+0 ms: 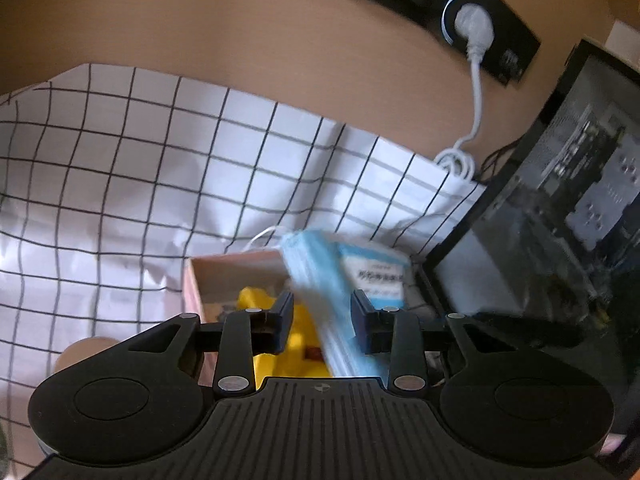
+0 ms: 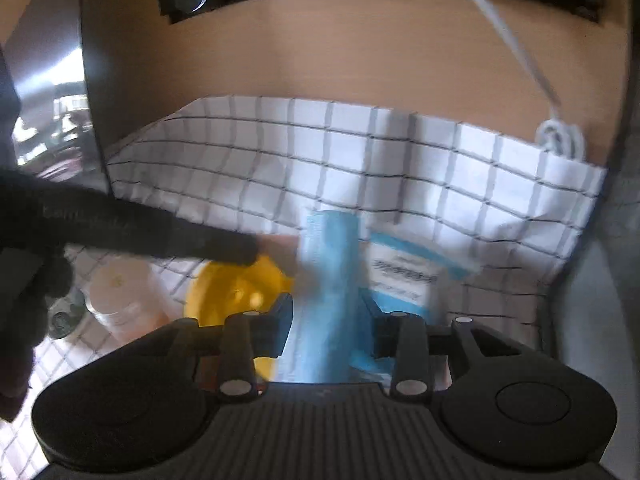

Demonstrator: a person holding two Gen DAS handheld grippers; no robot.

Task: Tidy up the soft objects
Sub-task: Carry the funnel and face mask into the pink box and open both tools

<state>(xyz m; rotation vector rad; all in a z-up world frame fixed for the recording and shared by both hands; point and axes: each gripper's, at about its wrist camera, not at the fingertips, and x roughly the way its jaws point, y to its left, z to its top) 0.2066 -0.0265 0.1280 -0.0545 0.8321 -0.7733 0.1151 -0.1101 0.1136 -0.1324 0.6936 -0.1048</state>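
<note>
A stack of light blue face masks (image 1: 320, 292) stands tilted between the fingers of my left gripper (image 1: 322, 322), over a pink open box (image 1: 228, 272) that holds a yellow soft toy (image 1: 296, 340). The jaws stand apart with a gap on the left side, and the image is blurred. In the right wrist view the blue mask stack (image 2: 330, 292) sits between the fingers of my right gripper (image 2: 326, 326), jaws apart. A blue and white mask box (image 2: 404, 276) lies just right of it, also in the left wrist view (image 1: 376, 268). The yellow toy (image 2: 236, 284) is to the left.
A white cloth with a black grid (image 1: 120, 184) covers the wooden table (image 1: 240, 40). A black power strip with a white plug and cable (image 1: 476, 28) lies at the back. A dark glass-sided case (image 1: 560, 220) stands at the right. A black sleeve (image 2: 120, 228) reaches in from the left.
</note>
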